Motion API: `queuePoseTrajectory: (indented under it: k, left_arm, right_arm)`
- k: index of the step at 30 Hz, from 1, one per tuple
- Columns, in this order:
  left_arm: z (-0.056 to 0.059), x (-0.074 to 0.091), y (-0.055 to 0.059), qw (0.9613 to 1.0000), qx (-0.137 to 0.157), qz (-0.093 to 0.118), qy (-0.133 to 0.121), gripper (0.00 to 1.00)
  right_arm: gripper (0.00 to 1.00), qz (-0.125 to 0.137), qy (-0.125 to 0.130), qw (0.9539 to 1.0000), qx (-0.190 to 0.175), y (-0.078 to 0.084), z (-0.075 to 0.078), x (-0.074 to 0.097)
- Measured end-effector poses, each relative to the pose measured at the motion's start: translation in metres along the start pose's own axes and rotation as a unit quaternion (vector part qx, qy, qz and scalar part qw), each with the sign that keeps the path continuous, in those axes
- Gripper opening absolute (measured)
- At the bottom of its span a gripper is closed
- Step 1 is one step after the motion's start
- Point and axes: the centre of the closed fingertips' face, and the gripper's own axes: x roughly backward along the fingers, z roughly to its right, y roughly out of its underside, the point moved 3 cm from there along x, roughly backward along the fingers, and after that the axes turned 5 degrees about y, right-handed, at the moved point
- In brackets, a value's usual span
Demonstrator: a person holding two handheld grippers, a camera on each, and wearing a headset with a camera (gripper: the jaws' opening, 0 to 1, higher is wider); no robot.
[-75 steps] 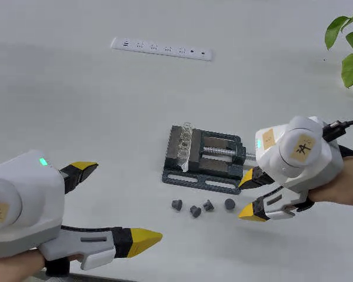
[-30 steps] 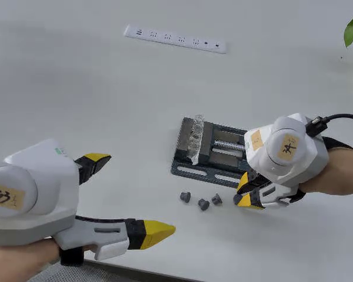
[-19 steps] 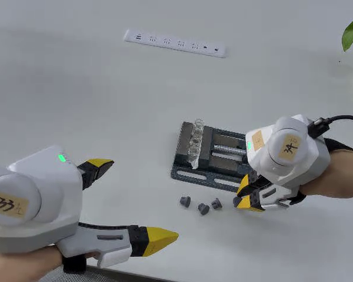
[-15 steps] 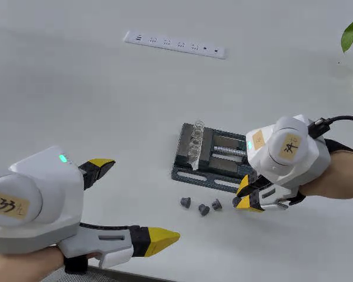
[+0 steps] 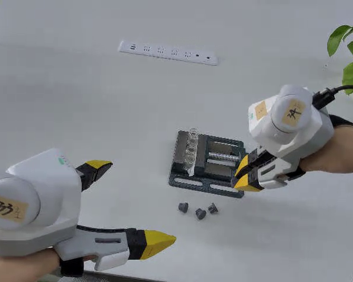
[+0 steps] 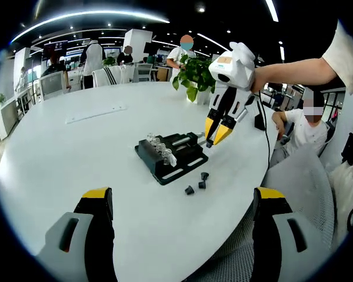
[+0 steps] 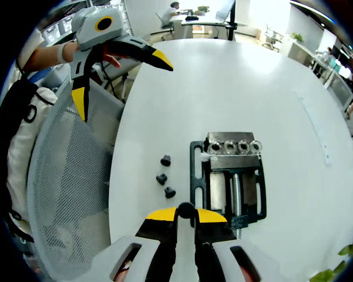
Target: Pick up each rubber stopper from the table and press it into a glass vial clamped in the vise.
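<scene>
Forearm reaching in from the right edge of the white worktop (image 5: pixel 76 88), the person's right hand carries the right gripper (image 5: pixel 242 176) over the screw end of the vise (image 5: pixel 209 163). Its yellow-tipped jaws slope down and toward the person's left. They are pinched together on 1 dark rubber stopper (image 7: pixel 185 208), which the right gripper view shows as a round cap wedged between the tips. The held stopper hangs over that end of the vise, apart from the 4 glass vials (image 7: pixel 235 145). These stand in a row, mouths up, clamped at the opposite end.

The left gripper (image 5: pixel 129 204) is held low at the near edge of the worktop, on the person's left. Its body is roughly level, and its jaws are spread wide with nothing between them, pointing across toward the vise.

3 loose stoppers (image 5: pixel 200 214) lie in a small cluster on the worktop between the vise and the near edge. They are near the vise base and well apart from the left gripper's tips. In the head view they sit below and to the left of the right gripper.

A white power strip (image 5: pixel 167 52) lies toward the far edge, and plant leaves (image 5: pixel 347 53) show at the far right. In the right gripper view a mesh chair (image 7: pixel 65 205) stands against the worktop's edge, beneath the left gripper.
</scene>
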Motion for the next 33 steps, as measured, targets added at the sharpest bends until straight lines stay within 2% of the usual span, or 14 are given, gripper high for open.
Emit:
queuePoseTrajectory:
  k: [1, 5, 7, 11, 20, 33]
  left_arm:
    - [-0.001, 0.000, 0.001, 0.9999, -0.010, -0.005, 0.000, 0.99]
    - [-0.003, -0.003, 0.002, 0.9999, -0.007, -0.002, 0.010, 0.99]
    - [-0.004, -0.004, 0.003, 0.9998, -0.014, -0.006, 0.015, 0.99]
    - [-0.005, -0.008, 0.002, 0.9997, -0.013, -0.002, 0.021, 0.99]
    - [-0.015, -0.017, 0.004, 0.9996, -0.003, 0.003, 0.028, 0.99]
    - [-0.027, -0.031, 0.003, 0.9995, 0.003, 0.007, 0.031, 0.98]
  right_arm:
    - [0.06, 0.000, 0.002, 1.0000, 0.000, -0.002, 0.003, 0.002]
    - [0.06, 0.000, 0.012, 0.9999, 0.006, -0.012, 0.018, 0.010]
    - [0.06, 0.004, 0.015, 0.9999, 0.006, -0.020, 0.026, 0.014]
    - [0.06, 0.004, 0.017, 0.9998, 0.013, -0.032, 0.038, 0.016]
    - [0.06, -0.002, 0.001, 0.9996, 0.029, -0.053, 0.060, 0.008]
    - [0.05, -0.013, -0.012, 0.9986, 0.050, -0.072, 0.086, -0.014]
